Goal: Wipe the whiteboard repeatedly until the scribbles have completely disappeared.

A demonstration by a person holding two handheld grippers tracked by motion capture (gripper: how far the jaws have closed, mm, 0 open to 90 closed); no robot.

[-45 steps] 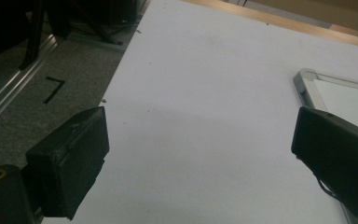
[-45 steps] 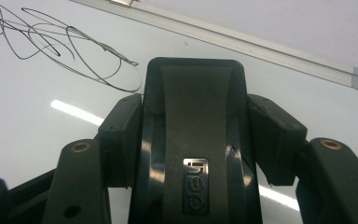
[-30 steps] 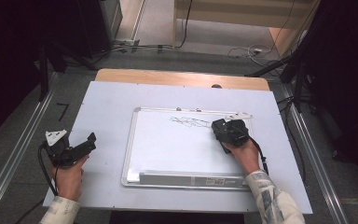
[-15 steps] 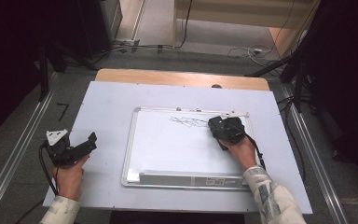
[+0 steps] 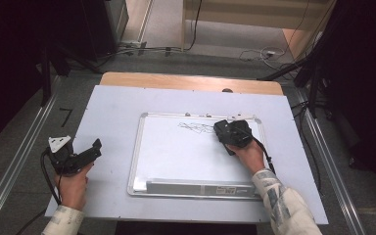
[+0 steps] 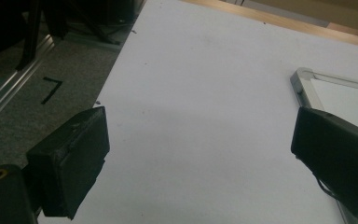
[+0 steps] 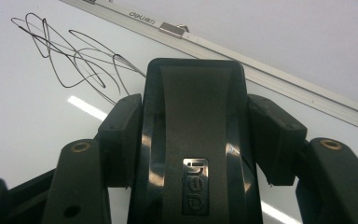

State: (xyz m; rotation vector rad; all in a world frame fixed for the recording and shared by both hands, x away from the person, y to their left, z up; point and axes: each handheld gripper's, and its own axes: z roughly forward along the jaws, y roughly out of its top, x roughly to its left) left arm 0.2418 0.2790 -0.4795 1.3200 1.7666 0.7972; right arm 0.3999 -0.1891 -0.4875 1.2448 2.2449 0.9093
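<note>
A white, silver-framed whiteboard lies flat on the pale grey table top, with a tangle of thin black scribbles near its far edge. The right gripper rests on the board at the far right, just right of the scribbles, its jaws pinching a glossy black plastic eraser block. The left gripper sits at the table's near left, well apart from the board, jaws spread wide with nothing between them.
</note>
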